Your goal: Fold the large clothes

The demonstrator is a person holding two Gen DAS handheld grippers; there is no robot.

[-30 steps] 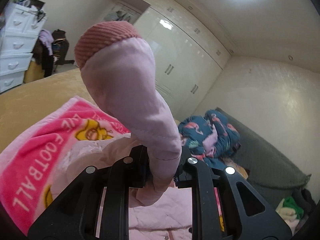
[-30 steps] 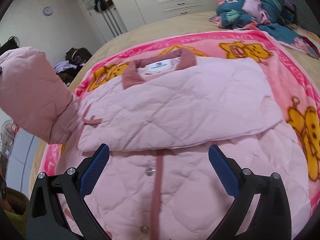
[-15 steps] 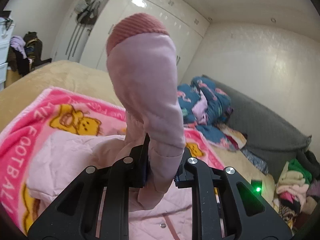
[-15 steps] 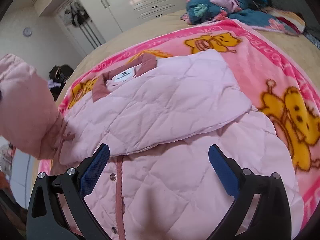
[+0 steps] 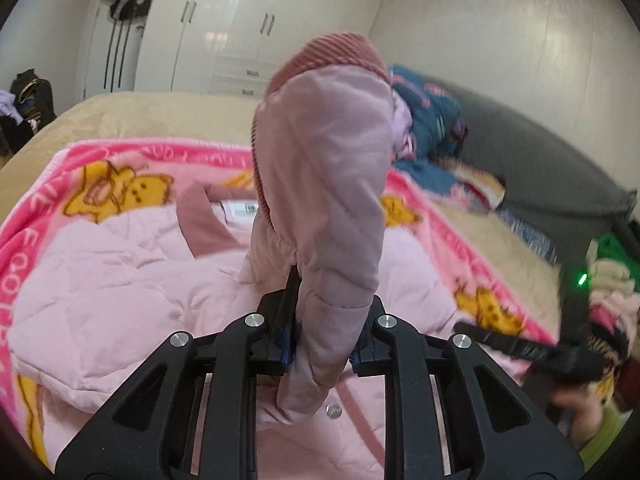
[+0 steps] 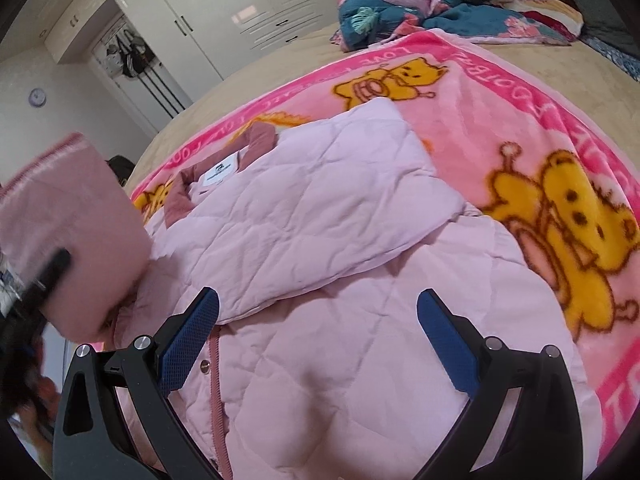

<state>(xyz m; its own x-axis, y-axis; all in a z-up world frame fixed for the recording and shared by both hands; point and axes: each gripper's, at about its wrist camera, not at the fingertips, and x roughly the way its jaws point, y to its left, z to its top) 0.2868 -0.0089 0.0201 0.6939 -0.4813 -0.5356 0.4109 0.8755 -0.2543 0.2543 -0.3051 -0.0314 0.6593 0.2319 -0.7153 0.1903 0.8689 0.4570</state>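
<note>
Jacket sleeve [image 5: 324, 184] upright, clamped in left claw [image 5: 325, 344]; right claw [image 6: 318, 344] apart over jacket body [image 6: 360, 360].

The left gripper [image 5: 324, 332] is a black plastic frame with two broad angled arms, each cut through with a long triangular slot. Four round silver screw heads sit along its upper edge, two on each arm. Its fingers [image 5: 285, 320] are narrow black blocks with a strip of blue padding on the inner faces.

The right gripper [image 6: 318, 344] has the same black frame, with a pair of silver screw heads on each arm and a small slot below them. Its fingers [image 6: 188, 344] carry long blue pads with a fine cross-hatched grip texture.

At the lower right edge of the left wrist view, a hand [image 5: 576, 412] shows with a yellow-green sleeve [image 5: 604, 440].
</note>
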